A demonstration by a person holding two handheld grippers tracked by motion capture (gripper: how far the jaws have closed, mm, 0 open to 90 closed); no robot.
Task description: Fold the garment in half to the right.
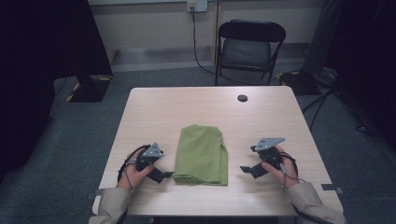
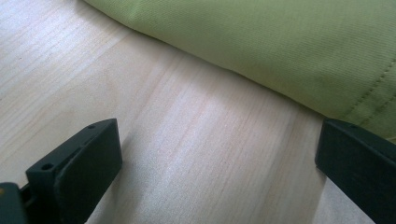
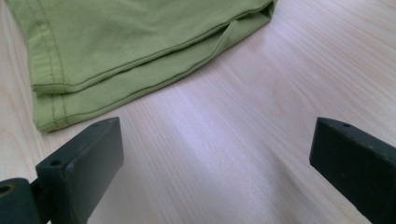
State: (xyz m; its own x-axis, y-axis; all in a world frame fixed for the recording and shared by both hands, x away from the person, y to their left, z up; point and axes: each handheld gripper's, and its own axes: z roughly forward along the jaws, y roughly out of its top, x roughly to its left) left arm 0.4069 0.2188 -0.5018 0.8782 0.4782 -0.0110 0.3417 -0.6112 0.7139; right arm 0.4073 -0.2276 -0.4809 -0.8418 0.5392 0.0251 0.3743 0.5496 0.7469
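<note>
Both tongs, left tongs (image 1: 167, 176) and right tongs (image 1: 246, 170), flank my folded cloth (image 1: 201, 154) mid-tabletop (image 1: 154, 112) from above. Left view: jaws gape wide over bare wood, cloth (image 2: 280, 42) just beyond. Right view: jaws spread too, cloth's (image 3: 121, 42) hemmed edge near.

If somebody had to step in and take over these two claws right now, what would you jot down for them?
Left claw: open, holding nothing, low over the table beside the left edge of the green cloth.
Right claw: open, holding nothing, off the cloth's right edge with bare wood between.
Cloth: folded into a neat layered rectangle, lying flat at the table's middle, nearer the person.
Done: the cloth looks folded.
Left: probably nothing but a check; neither claw touches it.
</note>
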